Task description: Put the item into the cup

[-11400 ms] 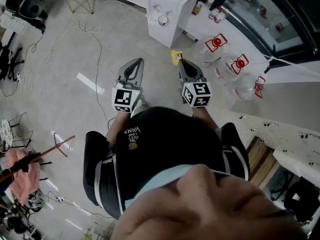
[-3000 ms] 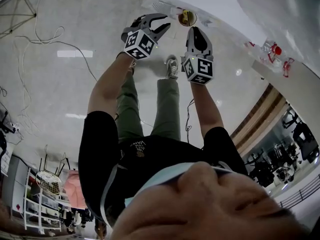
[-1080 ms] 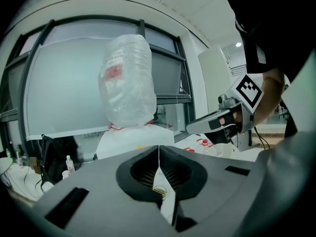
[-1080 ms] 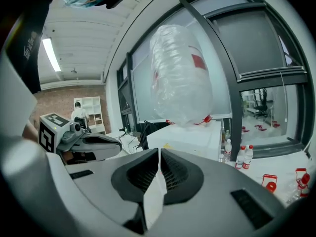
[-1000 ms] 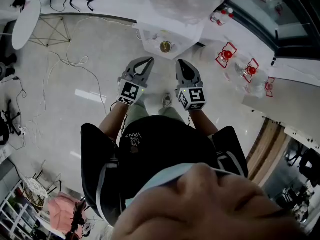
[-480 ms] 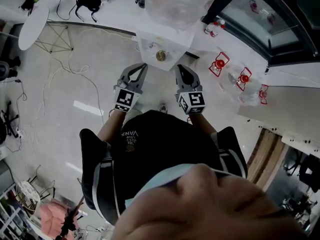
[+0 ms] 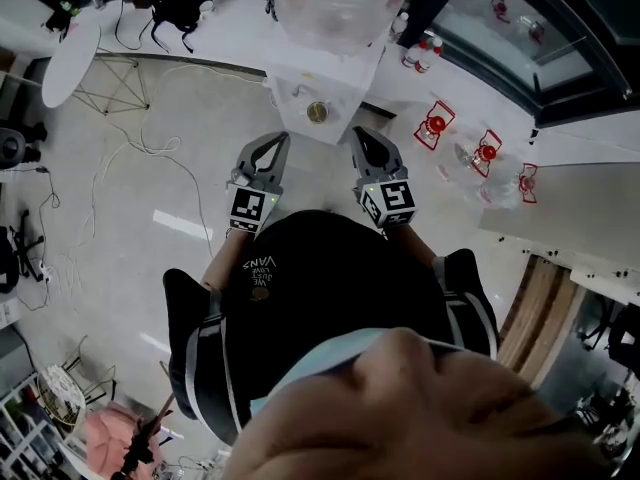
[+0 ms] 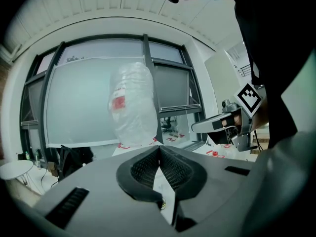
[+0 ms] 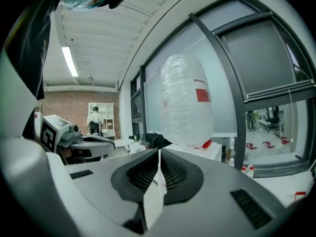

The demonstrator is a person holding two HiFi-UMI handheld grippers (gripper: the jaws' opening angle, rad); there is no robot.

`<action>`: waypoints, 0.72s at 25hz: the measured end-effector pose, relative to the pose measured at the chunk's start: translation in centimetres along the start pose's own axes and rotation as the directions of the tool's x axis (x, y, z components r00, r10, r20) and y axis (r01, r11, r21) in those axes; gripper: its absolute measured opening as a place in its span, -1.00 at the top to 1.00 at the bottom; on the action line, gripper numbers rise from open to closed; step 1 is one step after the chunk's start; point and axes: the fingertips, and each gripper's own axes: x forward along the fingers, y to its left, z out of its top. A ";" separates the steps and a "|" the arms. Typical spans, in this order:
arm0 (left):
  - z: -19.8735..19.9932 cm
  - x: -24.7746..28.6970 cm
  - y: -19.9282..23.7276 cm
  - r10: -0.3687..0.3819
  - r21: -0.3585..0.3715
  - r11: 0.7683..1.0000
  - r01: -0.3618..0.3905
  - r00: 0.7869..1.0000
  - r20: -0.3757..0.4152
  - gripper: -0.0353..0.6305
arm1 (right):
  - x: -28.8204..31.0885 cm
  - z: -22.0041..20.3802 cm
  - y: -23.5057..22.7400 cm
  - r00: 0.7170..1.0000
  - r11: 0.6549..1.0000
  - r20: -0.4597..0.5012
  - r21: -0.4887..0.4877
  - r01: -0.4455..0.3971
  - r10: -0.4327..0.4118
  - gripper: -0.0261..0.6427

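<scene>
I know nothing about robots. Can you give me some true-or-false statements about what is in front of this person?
1. A cup stands on the white table. True.
2. The left gripper is wide open. False: its jaws are together, with nothing between them.
3. The big clear plastic bag lies on the floor. False: it stands on the table.
4. The right gripper does not touch the cup. True.

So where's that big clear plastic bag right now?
In the head view, the plastic bag stands top centre on the white table, just behind the small round cup.
</scene>
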 end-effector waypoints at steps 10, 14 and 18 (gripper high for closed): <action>1.0 -1.2 -1.0 0.052 -0.002 0.999 -0.052 0.999 0.002 0.83 | -2.3 -0.5 -0.5 0.998 1.000 -0.050 -0.001 -0.028 0.028 0.79; 0.9 -1.4 -1.7 0.066 -0.017 0.998 -0.066 0.998 -0.003 0.83 | -2.5 -0.6 -1.0 0.999 0.999 -0.031 0.006 -0.032 0.032 0.79; 0.8 -1.4 -2.3 0.067 -0.023 0.997 -0.067 0.998 -0.006 0.83 | -2.7 -0.7 -1.1 0.999 0.999 -0.033 0.037 -0.028 0.029 0.79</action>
